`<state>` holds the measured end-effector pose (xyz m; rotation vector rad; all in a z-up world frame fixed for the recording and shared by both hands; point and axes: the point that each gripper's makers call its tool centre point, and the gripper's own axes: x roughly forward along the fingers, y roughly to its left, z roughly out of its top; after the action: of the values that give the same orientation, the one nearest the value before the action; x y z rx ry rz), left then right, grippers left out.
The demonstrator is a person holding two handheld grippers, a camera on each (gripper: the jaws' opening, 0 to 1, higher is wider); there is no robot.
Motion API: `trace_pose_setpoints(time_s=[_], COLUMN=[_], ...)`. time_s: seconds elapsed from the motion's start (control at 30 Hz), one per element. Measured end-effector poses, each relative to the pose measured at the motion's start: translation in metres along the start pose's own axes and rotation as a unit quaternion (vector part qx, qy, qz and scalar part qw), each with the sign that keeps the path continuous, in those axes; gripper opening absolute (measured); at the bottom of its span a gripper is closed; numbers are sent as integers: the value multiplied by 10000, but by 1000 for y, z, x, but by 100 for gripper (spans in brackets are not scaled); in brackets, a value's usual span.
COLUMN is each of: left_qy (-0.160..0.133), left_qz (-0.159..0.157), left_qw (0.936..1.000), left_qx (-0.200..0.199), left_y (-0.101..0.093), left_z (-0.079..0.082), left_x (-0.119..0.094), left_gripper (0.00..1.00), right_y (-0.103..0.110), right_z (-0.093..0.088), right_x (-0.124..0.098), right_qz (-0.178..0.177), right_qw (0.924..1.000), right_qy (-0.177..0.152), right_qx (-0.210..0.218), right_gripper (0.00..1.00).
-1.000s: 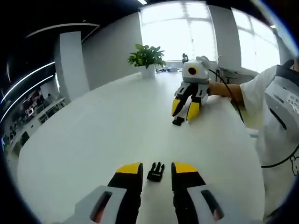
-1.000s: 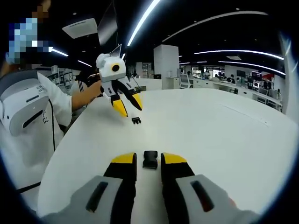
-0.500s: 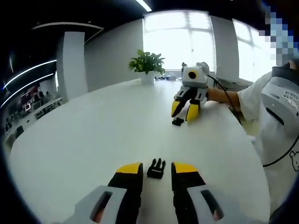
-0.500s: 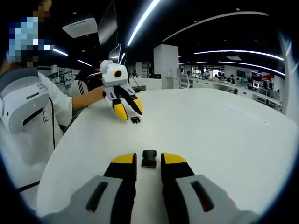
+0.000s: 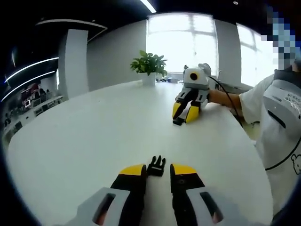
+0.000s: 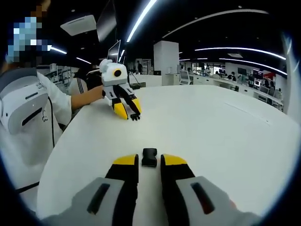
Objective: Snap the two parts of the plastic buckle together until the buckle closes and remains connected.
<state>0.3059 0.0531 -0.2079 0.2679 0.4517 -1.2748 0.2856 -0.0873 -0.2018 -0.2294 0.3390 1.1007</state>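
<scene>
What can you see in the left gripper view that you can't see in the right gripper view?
The left gripper view has a potted plant by a bright window, and the pronged buckle half lies just ahead of the left gripper. The right gripper view has long ceiling lights over a dim office, and the socket buckle half lies between the tips of the right gripper. Both show the white table and the person's white sleeve. Both grippers are open, and the two halves lie apart.
</scene>
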Motion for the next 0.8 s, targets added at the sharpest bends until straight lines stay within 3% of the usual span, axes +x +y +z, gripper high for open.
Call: trace_pose_setpoints(time_s=[0.13,0.53,0.8], left_qy=[-84,-115,-222], left_qz=[-52,-200,-351], left_qw=[9999,9997,9991], left_qx=[39,1,112], left_y=[-2,-11,-24], left_z=[0,1,15], left_x=[1,4,7], left_gripper=[13,12,12], right_y=[-1,1,9], right_z=[-1,-1,8], right_x=[0,1,3], right_qz=[-34,19,210], right_qw=[10000,10000,9997], right_qy=[28,36,-66], right_qx=[-19,-5,-46], right_gripper=[13,12,12])
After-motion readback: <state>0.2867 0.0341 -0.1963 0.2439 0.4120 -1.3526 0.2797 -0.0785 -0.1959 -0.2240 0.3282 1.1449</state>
